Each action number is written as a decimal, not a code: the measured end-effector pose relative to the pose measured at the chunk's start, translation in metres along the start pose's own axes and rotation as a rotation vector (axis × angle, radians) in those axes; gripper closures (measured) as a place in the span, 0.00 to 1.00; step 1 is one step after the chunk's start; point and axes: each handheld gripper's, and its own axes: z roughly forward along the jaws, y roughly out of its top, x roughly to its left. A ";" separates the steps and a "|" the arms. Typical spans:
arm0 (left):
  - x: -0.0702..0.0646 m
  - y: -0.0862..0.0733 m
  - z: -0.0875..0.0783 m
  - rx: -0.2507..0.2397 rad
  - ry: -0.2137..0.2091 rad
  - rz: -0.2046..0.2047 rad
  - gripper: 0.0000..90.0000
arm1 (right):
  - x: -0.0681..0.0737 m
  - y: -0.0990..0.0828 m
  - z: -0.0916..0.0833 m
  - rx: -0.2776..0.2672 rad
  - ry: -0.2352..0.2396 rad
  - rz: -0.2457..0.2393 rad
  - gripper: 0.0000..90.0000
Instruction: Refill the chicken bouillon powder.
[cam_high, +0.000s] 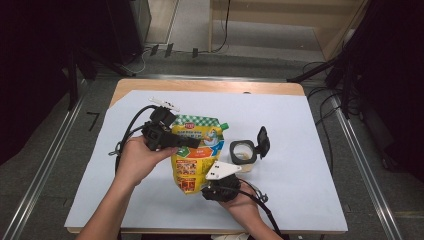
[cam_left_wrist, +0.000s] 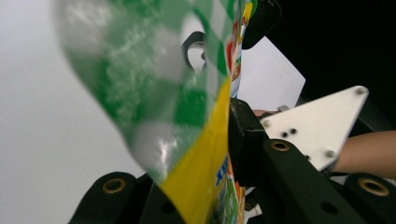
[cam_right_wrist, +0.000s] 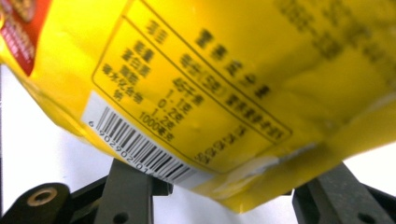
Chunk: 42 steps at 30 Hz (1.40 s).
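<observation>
Above the middle of the white sheet that covers the table, a yellow pouch with a green-checked top and a green spout at its upper right corner hangs between two grippers. The left gripper comes in from the left at the pouch's upper half, and in the left gripper view its jaws stand on either side of the pouch's yellow edge, close together with the film between them; whether the pads press on it I cannot tell. The left hand wraps the gripper's body, with a black cable looping away behind it.

The right gripper sits at the pouch's lower right corner, its grey plate on top and the right hand below it. In the right gripper view the pouch's bottom seam, with a barcode and a printed table, lies across both black jaws, which stand well apart at the lower corners; a grip cannot be told here either.

Just right of the pouch, on the sheet, lies a grey round ring with a black hinged lid standing open, apart from both grippers
</observation>
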 end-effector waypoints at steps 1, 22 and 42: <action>0.000 0.000 0.000 0.000 0.000 0.000 0.90 | 0.001 0.000 -0.001 -0.003 0.003 -0.007 0.62; -0.003 -0.003 0.025 -0.020 0.048 0.064 0.80 | 0.005 0.010 -0.017 -0.048 0.117 0.086 0.61; -0.007 -0.001 0.042 0.046 0.075 0.029 0.79 | 0.016 0.014 -0.019 -0.013 0.144 0.087 0.59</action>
